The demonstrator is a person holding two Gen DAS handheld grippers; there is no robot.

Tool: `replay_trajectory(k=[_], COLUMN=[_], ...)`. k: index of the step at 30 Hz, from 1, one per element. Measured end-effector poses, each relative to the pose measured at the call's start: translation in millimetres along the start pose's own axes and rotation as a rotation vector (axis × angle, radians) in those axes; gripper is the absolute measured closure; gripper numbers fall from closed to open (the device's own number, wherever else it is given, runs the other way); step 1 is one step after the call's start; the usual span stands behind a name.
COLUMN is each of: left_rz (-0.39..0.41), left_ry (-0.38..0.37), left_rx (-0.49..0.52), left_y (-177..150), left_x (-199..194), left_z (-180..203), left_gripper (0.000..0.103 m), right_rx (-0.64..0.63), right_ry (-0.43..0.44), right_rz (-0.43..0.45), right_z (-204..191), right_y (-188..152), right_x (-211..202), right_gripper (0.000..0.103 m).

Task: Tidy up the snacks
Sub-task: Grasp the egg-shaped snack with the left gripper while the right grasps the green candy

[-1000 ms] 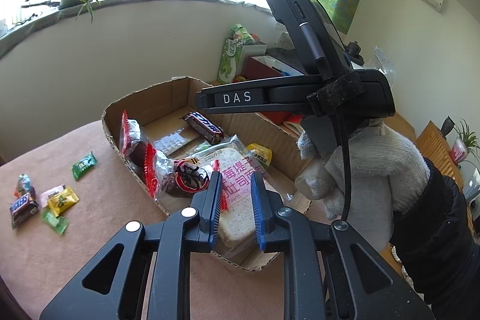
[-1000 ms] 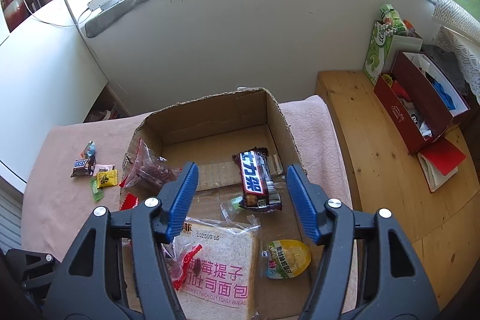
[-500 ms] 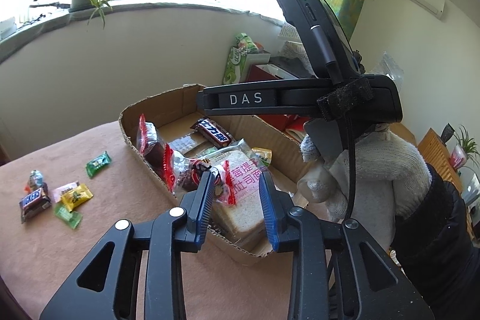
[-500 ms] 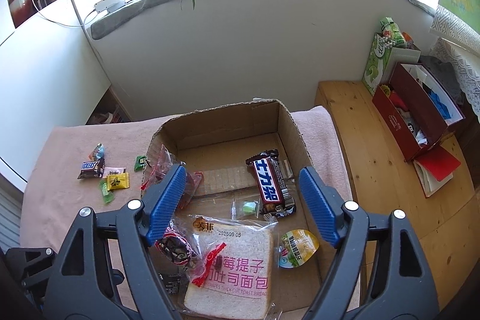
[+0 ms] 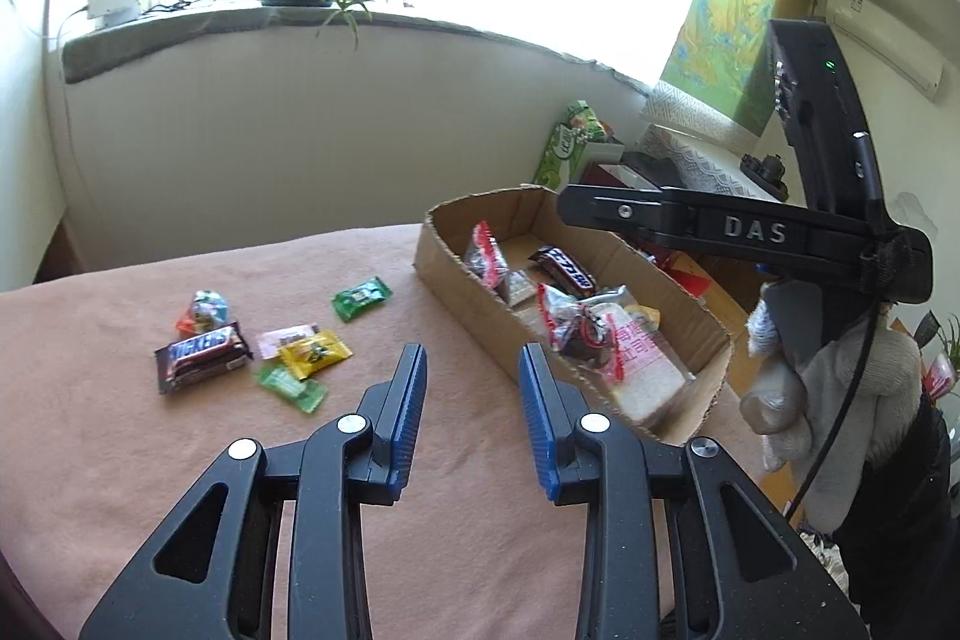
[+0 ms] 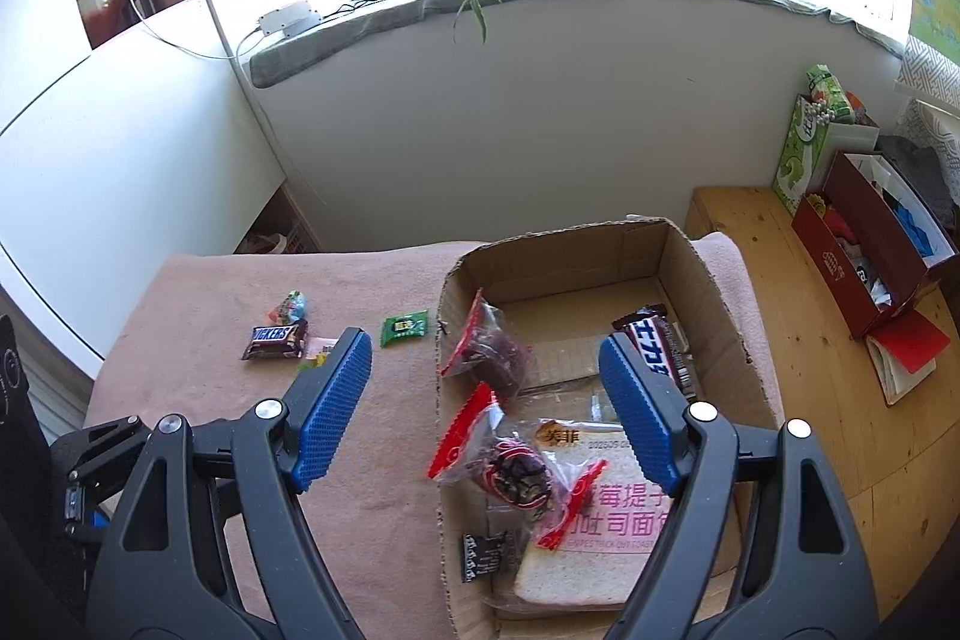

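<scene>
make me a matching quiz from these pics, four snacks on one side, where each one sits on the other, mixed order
Things:
1. Snickers bar
2. green candy
3. toast bread pack
4. dark chocolate bar

Places:
A. in the cardboard box, near end
B. on the pink cloth, alone, nearest the box
C. in the box, by its right wall
D. on the cloth, in the far-left cluster

Pairs: 1-D, 2-B, 3-A, 4-C

One cardboard box (image 6: 690,256), two Snickers bars (image 5: 201,355), two red-sealed bags (image 6: 489,346), one toast pack (image 6: 600,538).
</scene>
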State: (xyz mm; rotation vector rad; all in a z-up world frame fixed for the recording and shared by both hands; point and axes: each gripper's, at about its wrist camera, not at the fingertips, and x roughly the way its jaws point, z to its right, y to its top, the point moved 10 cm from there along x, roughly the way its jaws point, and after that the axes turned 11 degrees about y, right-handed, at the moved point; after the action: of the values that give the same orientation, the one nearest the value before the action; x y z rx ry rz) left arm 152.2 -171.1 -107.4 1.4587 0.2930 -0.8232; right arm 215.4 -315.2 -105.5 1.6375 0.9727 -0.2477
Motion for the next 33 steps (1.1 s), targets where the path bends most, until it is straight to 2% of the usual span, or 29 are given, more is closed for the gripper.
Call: replay_trajectory(k=[10,16,21,26,33], left_rz=[-0.003,-0.045,-0.075,-0.114,-0.181], left_ry=[0.128,0.13,0.144,0.142,0.148], left_rx=[-0.15,-0.246,-0.261,-0.229,-0.16], left_y=[-3.3,0.4,8.2,12.4,9.7], left_x=[-3.1,16.6,40.7,66.5,101.0], left_z=[-108.8,-146.8,-162.2,-163.1,-157.2], left_gripper=[0.073,0.073,0.073,0.07,0.07], right_rx=[-0.067,-0.111,-0.135,-0.121,-0.117], right_ry=[0.121,0.154,0.131,0.132,0.118], right_rz=[-0.031,-0.096,-0.157,-0.232,-0.285], right_z=[-86.0,-121.0,-126.3,-121.7,-114.3], right_y=[-26.0,-57.0,-76.7,-88.2,-89.4], right_x=[26.0,65.0,101.7,135.0,166.6], right_gripper=[0.022,0.022,0.023,0.048,0.049])
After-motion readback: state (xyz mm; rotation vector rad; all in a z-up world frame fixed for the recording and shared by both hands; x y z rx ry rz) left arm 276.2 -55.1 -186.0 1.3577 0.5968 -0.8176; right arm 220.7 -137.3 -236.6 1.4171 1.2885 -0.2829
